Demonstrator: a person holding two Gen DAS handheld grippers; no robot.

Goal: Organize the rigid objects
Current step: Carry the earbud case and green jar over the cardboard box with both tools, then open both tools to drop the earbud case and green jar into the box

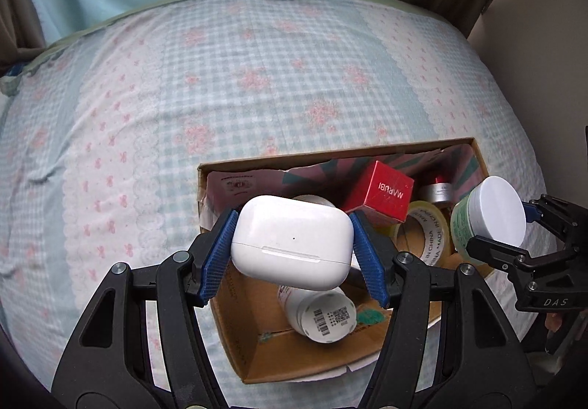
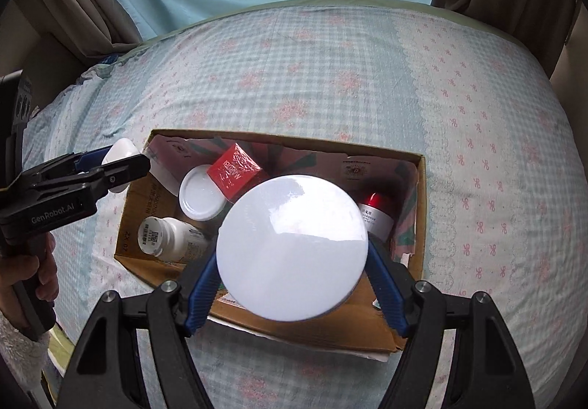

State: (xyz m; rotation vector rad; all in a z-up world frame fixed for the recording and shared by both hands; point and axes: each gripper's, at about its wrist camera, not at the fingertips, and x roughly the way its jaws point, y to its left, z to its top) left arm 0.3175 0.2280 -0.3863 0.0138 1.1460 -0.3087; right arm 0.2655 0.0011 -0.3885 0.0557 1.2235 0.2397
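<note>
Left tongs clamp smooth white plastic earbud case by short ends above open cardboard box on bed; I judge it light, slippery. Right tongs grip white-lidded green jar, rigid, by sidewall.

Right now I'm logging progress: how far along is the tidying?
Done: red box, pill bottle and tape roll lie in the cardboard box. In hand: left gripper holds the earbud case, right gripper the white-lidded jar. Left: dropping both in.
</note>
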